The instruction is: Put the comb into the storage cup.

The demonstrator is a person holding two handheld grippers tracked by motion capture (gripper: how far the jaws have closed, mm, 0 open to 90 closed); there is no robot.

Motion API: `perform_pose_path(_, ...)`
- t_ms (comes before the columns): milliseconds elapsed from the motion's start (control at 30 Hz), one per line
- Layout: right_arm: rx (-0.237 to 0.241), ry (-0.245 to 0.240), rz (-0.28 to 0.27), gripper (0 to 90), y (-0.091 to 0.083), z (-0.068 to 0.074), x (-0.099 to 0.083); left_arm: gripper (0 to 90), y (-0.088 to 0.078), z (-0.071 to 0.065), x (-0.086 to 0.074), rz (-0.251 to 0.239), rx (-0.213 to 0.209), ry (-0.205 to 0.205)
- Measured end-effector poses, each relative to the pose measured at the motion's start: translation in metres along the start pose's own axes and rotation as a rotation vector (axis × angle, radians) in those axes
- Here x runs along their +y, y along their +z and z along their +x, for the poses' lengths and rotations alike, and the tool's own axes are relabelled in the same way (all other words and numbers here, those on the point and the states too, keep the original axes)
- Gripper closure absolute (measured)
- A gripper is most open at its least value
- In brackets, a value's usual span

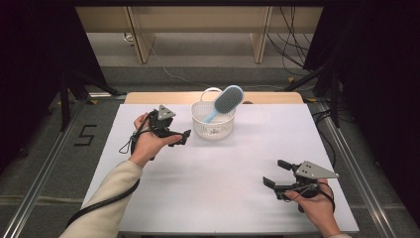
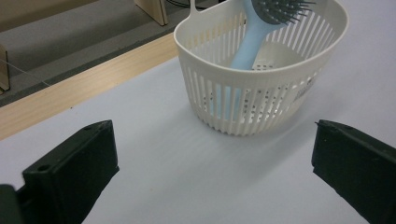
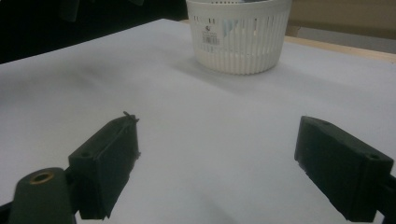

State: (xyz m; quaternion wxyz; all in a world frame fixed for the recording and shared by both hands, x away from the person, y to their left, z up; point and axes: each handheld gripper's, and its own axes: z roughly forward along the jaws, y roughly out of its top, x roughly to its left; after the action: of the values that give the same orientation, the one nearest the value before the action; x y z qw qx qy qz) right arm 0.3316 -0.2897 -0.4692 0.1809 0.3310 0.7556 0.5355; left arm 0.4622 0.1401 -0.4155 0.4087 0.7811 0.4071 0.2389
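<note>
Two grippers sit over a white table [image 1: 218, 168] that takes up the middle of the high view, with grey floor and wooden legs across the top of the frame. On the table's far centre stands a white slatted basket [image 1: 213, 124], upright, its handle loop at the back. A blue brush [image 1: 225, 102] leans inside it, handle down in the basket and bristled head sticking out past the upper right rim. At left centre of the frame the left gripper [image 1: 184, 137] hovers just beside the basket, pointing at it; in the left gripper view its jaws stand wide apart with nothing between them, the basket [image 2: 261, 88] and brush [image 2: 254, 37] close ahead in the upper right. At the lower right of the high view the right gripper [image 1: 275, 173] is well apart from the basket, jaws also spread wide and empty. Bare tabletop lies between it and the basket [image 3: 238, 37], with nothing in the way.
</note>
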Motion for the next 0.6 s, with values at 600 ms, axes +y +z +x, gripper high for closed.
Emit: perform_pose_path(600,0.001,-0.002,-0.006,14.3,-0.001,0.000,0.000,0.8,-0.025,-0.004,-0.029,-0.038,-0.026,-0.017)
